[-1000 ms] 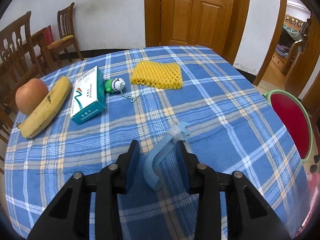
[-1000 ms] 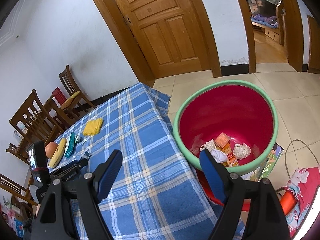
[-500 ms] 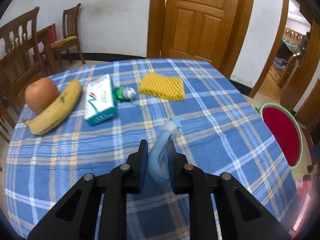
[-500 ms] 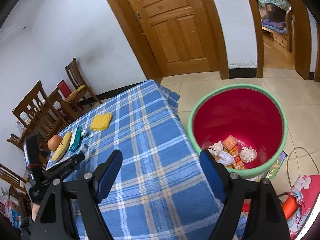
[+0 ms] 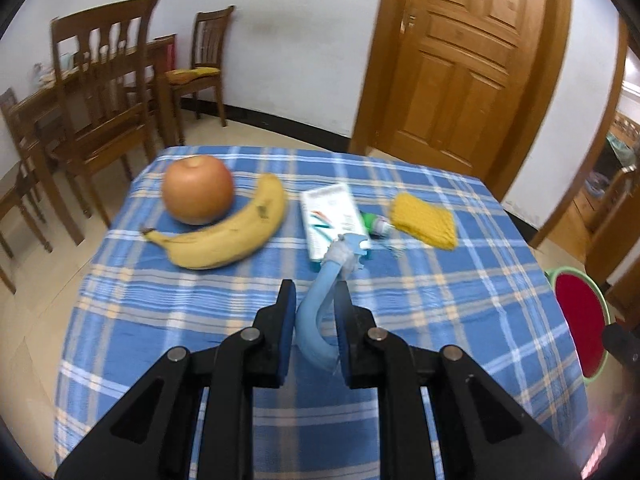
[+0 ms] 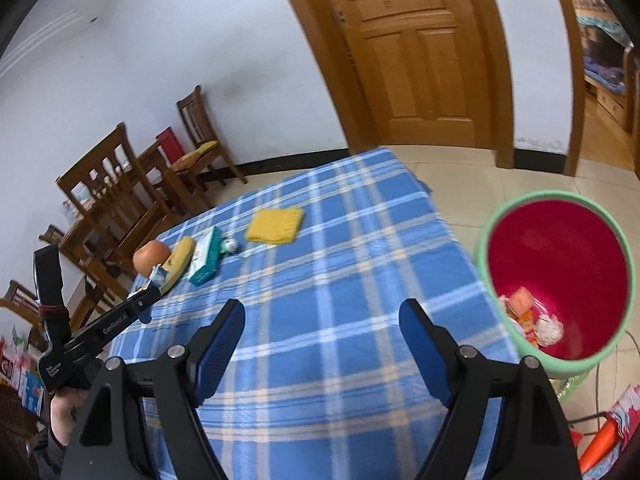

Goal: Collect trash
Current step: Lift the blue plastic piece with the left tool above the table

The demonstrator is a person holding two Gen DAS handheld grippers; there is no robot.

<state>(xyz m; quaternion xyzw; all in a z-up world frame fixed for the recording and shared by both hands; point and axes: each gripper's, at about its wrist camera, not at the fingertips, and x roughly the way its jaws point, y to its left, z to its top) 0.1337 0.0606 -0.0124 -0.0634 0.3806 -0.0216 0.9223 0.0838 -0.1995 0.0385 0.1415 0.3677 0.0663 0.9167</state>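
Note:
My left gripper (image 5: 316, 300) is shut on a curved light-blue plastic wrapper (image 5: 320, 304) and holds it above the blue plaid tablecloth (image 5: 460, 320). The wrapper's crumpled end (image 5: 348, 246) sticks out past the fingertips. The left gripper also shows at the left of the right wrist view (image 6: 146, 296). My right gripper (image 6: 322, 320) is open and empty above the table's near part. The red bin with a green rim (image 6: 560, 280) stands on the floor right of the table with several scraps inside; it also shows in the left wrist view (image 5: 580, 312).
On the table lie an apple (image 5: 197, 189), a banana (image 5: 228, 236), a white-and-teal box (image 5: 332, 220), a small green-and-white item (image 5: 374, 224) and a yellow foam net (image 5: 424, 220). Wooden chairs (image 5: 100, 92) stand beyond the table's left side. A wooden door (image 5: 460, 60) is behind.
My left gripper closed on the blue wrapper, lifted it off the cloth and drew back and left. The right gripper swung left, with the bin now at its right.

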